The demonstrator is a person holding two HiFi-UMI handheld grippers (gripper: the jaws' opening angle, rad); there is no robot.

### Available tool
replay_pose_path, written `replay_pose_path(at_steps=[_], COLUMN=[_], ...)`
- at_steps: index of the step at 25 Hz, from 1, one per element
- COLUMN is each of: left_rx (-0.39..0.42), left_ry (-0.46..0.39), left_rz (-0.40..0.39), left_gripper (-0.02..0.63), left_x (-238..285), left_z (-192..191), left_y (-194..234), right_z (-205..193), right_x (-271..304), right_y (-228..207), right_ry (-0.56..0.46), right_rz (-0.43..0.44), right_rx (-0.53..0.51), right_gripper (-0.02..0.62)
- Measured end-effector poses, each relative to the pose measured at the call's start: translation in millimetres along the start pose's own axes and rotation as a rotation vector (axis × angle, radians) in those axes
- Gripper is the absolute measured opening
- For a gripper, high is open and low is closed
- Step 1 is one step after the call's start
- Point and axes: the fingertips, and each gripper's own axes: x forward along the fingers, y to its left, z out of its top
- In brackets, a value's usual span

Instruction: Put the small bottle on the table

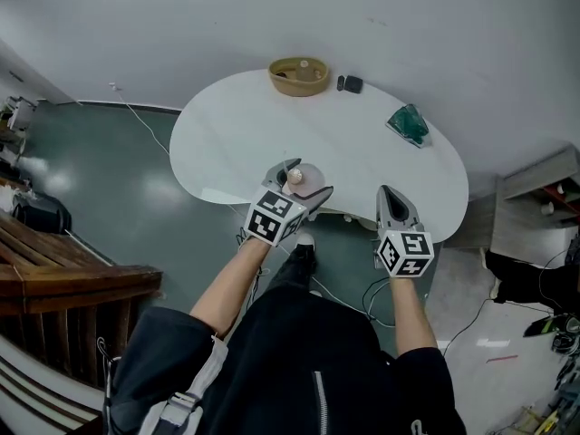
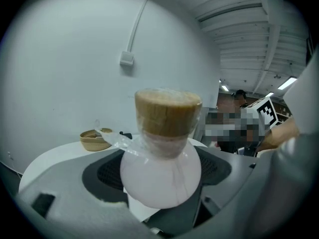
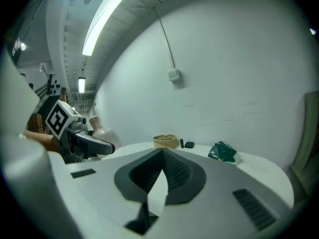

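From above, the left gripper (image 1: pixel 306 181) is covering most of the small bottle (image 1: pixel 296 176), and its closed jaws are hiding the base. Beside the basket (image 1: pixel 288 87), a small dark object (image 1: pixel 350 83) is showing too tiny to name, as is the pale bit (image 1: pixel 304 62) inside.

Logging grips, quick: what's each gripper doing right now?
Left gripper: closed on the small bottle.
Right gripper: closed, empty.

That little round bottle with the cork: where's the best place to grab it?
Grip the bottle by its round belly, from the side, as the left hand-held gripper does. The belly is its widest part and fills the jaws; the cork stands upright, clear above them.
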Motion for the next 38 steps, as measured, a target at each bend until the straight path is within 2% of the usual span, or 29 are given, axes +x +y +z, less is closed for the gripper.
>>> replay_pose_path(at_steps=[7,19,30,38], left_rx=[-0.016,-0.072,0.017,0.011], left_ry=[0.036,0.119,0.172,0.213], left_rz=[-0.013,-0.064,-0.093,-0.097], left_gripper=[0.403,0.403,0.403,0.403], left_x=[27,58,96,125], left_z=[-9,-75,-102,-126], left_y=[26,27,38,28], right_z=[-7,-69,-75,-71], right_x=[36,67,84,74], right_y=[-8,-15,-29,-57], right_ry=[0.040,0.166,0.194,0.199], right_rz=[-0.006,-0.021,-0.082,-0.114], right_rx=[0.027,0.099,0.127,0.134], right_gripper=[0.003,0.003,0.003,0.003])
